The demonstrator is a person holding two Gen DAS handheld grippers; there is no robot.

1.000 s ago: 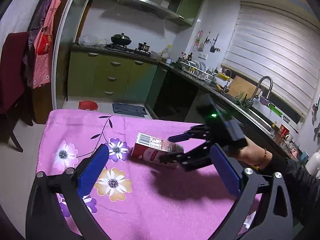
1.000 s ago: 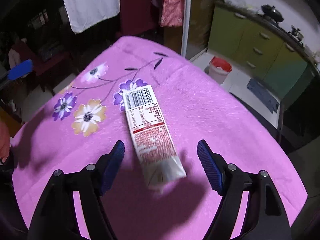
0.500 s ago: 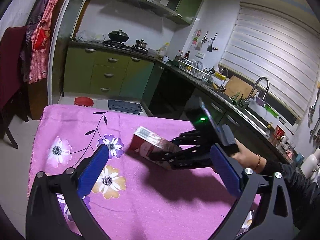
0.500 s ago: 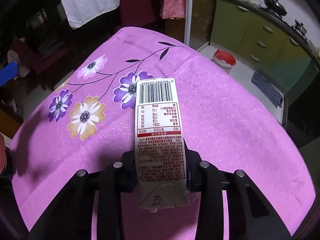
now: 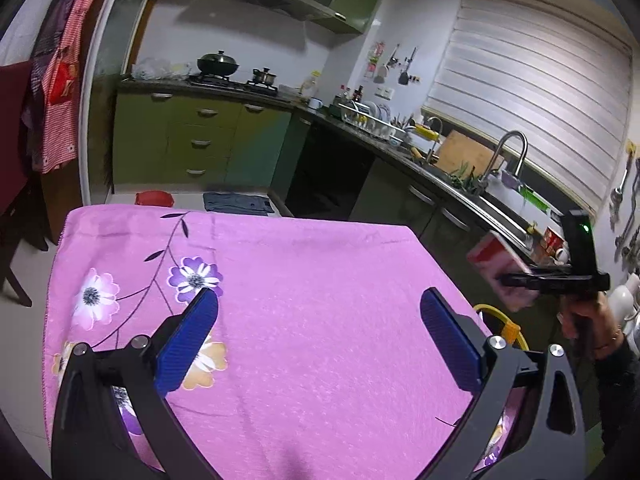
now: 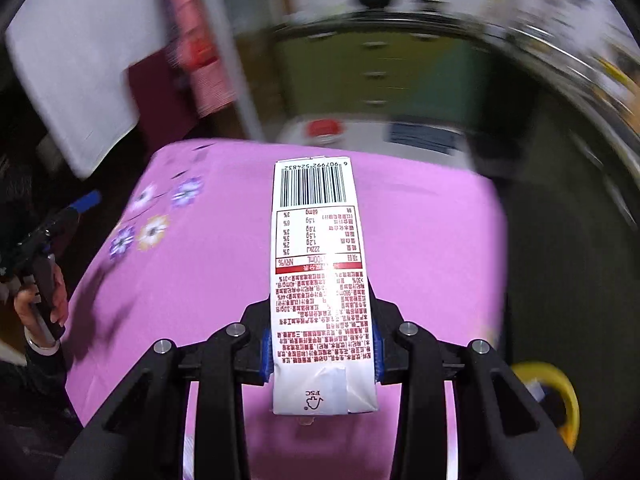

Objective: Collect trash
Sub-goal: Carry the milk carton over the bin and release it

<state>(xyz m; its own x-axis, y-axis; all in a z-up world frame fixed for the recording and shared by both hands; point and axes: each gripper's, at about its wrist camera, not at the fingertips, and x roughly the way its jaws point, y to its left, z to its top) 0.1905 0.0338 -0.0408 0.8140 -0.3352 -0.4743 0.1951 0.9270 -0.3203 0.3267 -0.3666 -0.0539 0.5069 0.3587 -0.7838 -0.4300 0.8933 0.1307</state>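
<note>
My right gripper [image 6: 320,354] is shut on a red and white drink carton [image 6: 318,264], held in the air above the right side of the pink flowered tablecloth [image 6: 420,240]. In the left wrist view the carton [image 5: 498,266] and the right gripper [image 5: 520,280] are off the table's right edge, above a yellow-rimmed bin [image 5: 502,324]. The bin's rim [image 6: 560,396] also shows at lower right in the right wrist view. My left gripper [image 5: 320,332] is open and empty above the tablecloth [image 5: 300,272].
Green kitchen cabinets [image 5: 188,140] and a counter with a sink [image 5: 504,200] run behind and to the right of the table. A red bin [image 5: 154,199] and a dark mat [image 5: 236,203] lie on the floor beyond the table. Clothes hang at left.
My right gripper closed on the carton, lifted it off the tablecloth and carried it right, past the table edge toward the yellow bin. The left gripper stayed open over the table.
</note>
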